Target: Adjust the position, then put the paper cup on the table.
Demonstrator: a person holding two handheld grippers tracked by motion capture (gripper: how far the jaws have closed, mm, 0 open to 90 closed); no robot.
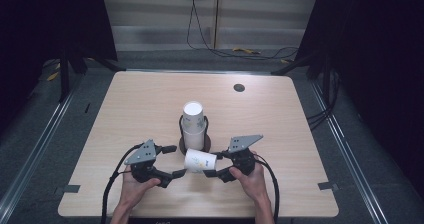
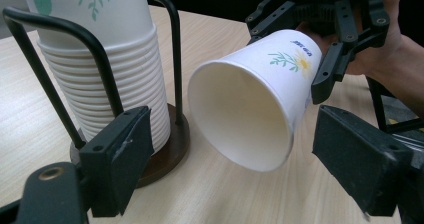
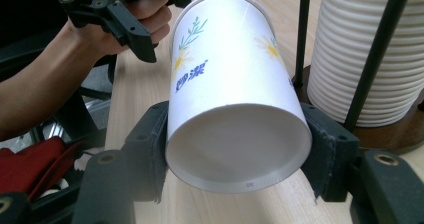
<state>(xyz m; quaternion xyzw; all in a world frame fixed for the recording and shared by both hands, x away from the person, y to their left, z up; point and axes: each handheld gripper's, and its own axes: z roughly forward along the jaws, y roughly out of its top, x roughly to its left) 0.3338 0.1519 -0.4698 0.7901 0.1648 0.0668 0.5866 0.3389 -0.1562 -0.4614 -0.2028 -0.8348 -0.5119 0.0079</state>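
1. Near the table's (image 1: 150,99) front edge, beside the stack of nested cups (image 1: 193,126) in its wire holder (image 2: 170,59), my right gripper (image 3: 235,149) held a single paper cup (image 1: 200,161) sideways, jaws closed on its base end.
2. My left gripper (image 2: 230,164) stood wide apart, empty, facing the cup's open mouth.
3. I judged a light squeeze best: thin, smooth, tapered paper walls would dent easily.
4. Ribbed rims marked the stack; the holder's round base looked wooden.
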